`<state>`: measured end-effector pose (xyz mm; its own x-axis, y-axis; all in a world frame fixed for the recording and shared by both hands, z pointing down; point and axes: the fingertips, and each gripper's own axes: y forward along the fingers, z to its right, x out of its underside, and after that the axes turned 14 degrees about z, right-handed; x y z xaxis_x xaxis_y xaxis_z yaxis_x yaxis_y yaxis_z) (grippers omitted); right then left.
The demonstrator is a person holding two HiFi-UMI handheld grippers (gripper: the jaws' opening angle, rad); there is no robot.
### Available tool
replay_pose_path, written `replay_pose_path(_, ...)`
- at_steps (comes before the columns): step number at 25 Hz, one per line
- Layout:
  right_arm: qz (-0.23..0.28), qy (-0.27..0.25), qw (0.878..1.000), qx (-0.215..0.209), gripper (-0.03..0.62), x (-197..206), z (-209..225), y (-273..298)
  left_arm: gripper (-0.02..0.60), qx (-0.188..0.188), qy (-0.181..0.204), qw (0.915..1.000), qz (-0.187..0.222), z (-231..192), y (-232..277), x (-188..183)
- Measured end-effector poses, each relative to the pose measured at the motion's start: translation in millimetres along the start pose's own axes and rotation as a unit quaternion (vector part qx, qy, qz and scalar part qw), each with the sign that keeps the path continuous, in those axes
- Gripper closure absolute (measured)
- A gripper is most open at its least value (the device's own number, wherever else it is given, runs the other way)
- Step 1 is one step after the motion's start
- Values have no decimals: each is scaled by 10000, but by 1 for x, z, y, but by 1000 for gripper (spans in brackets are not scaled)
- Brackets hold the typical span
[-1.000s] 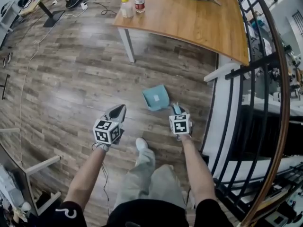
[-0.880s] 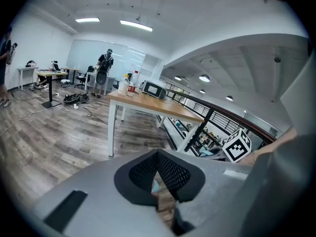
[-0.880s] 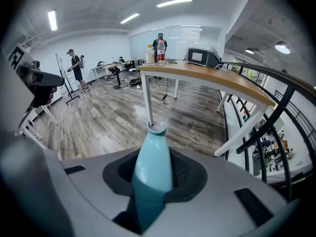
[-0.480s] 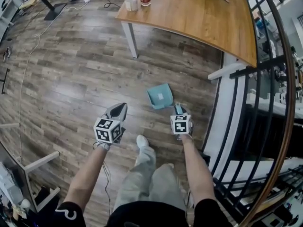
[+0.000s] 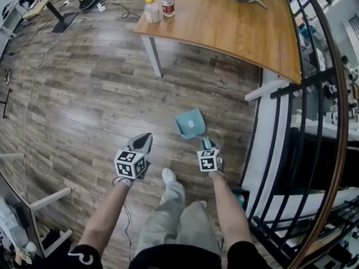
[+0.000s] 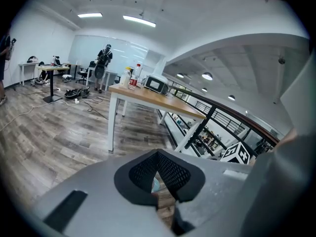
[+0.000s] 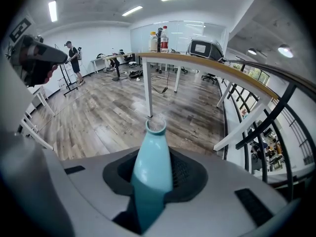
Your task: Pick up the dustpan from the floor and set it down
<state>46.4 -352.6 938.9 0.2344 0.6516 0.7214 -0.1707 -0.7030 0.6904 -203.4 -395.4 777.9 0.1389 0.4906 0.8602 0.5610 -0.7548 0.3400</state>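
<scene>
1. R gripper [image 5: 206, 145] clamping teal dustpan [image 5: 189, 123] by its handle [image 7: 152, 167], jaws closing partway on it.
2. Pan end sticking out ahead of R gripper, toward wooden table [image 5: 235, 24]. Touching wood floor [image 5: 84, 94] or not: can't tell.
3. L gripper [image 5: 141, 142] hanging beside R gripper, well apart from dustpan. Jaws pressing together, holding nothing.
4. Both pointing down at floor.
</scene>
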Motion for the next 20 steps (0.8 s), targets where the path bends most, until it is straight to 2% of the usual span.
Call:
replay_pose_path(4,-16,90,10000,22,456,0,7,1,584,18,11,10000,-10,9,0,3)
replay_pose_path(8,92,244,9996,-110,437,-7,8,-10,583,-21,48,10000,0,19,-6,1)
replay_pose_path(14,557,408,9970,-363,424,-38,6,-45,584,-178,104,9998,83,40,-25,-9)
replay_pose_path(20,1093,562,9915,-431,434,-75,31,-105,584,-451,255,9983,282,75,-53,-21)
